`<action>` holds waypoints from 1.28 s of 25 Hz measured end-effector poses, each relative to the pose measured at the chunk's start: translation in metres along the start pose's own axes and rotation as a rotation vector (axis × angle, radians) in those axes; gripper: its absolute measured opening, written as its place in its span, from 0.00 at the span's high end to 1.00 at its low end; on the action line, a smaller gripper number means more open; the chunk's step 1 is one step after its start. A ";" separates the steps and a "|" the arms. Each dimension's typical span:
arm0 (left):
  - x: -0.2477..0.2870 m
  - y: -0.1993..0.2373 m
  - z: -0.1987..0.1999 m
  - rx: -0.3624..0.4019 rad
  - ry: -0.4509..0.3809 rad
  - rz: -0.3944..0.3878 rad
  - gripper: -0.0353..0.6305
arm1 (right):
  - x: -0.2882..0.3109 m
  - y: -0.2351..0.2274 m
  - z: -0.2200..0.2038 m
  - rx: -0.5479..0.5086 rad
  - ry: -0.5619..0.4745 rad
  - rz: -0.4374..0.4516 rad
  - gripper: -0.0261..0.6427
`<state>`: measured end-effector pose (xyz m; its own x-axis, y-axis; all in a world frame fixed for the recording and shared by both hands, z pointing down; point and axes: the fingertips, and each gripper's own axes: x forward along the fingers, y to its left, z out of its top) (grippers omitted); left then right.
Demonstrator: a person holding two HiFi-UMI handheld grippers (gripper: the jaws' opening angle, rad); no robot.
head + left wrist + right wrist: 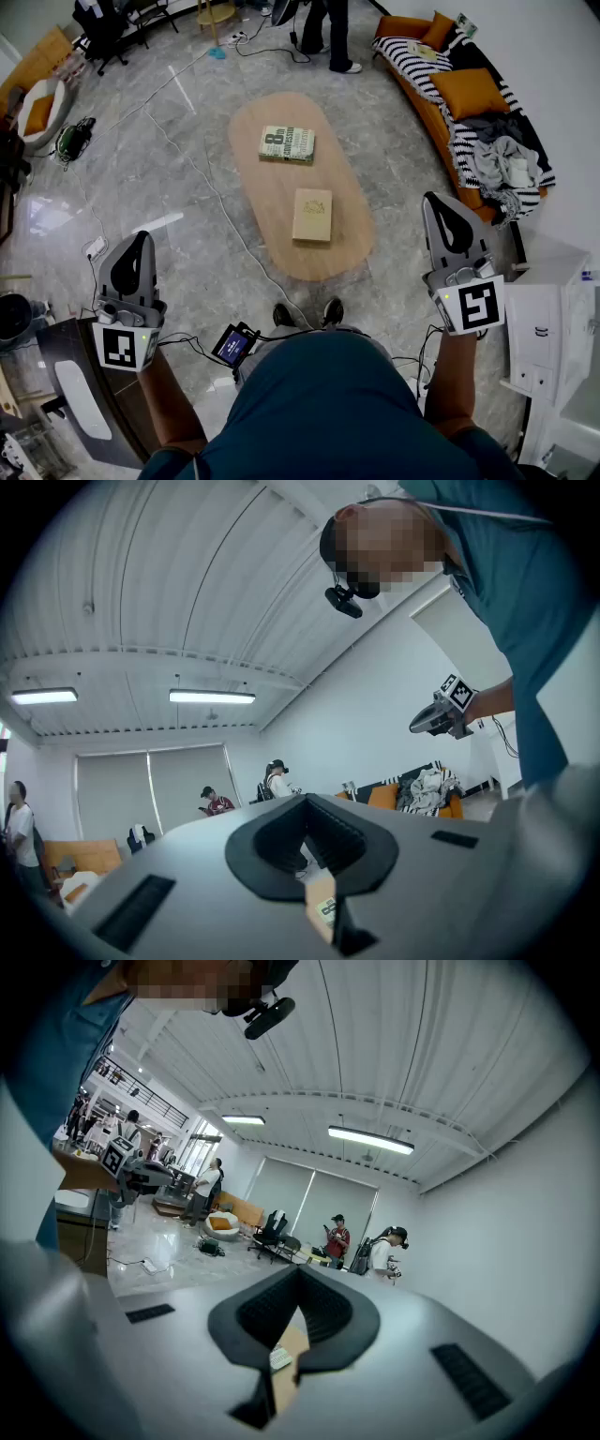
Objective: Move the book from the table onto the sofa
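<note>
At twelve o'clock, on the oval table [264, 208], lie two books: a tan book [312, 215] nearer and a green-and-white book [286, 143] beyond it, both untouched, so the task looks to be at its very start. The left gripper [136, 253] and right gripper [445, 220] hang level, well short of the table, each with jaws pressed together on nothing. Next, I judge, one gripper must open, reach in and clamp a book's edge (which book is meant I cannot tell), then carry it to the sofa [403, 26] at two o'clock.
</note>
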<state>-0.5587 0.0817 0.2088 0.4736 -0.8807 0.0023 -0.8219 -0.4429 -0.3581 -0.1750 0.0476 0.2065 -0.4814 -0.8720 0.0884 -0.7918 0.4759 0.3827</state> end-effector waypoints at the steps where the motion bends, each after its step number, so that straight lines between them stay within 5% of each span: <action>1: 0.002 0.000 -0.001 -0.003 0.000 -0.002 0.94 | 0.001 0.000 -0.001 0.000 0.002 -0.001 0.95; 19: 0.008 0.014 -0.018 -0.037 -0.020 -0.036 0.94 | 0.017 0.013 0.000 0.015 0.028 -0.016 0.95; 32: 0.011 0.024 -0.040 -0.059 -0.038 -0.131 0.94 | 0.030 0.041 0.006 0.049 0.033 -0.055 0.95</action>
<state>-0.5862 0.0549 0.2374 0.5885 -0.8085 0.0092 -0.7692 -0.5633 -0.3018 -0.2241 0.0418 0.2193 -0.4251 -0.8997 0.0988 -0.8343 0.4318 0.3428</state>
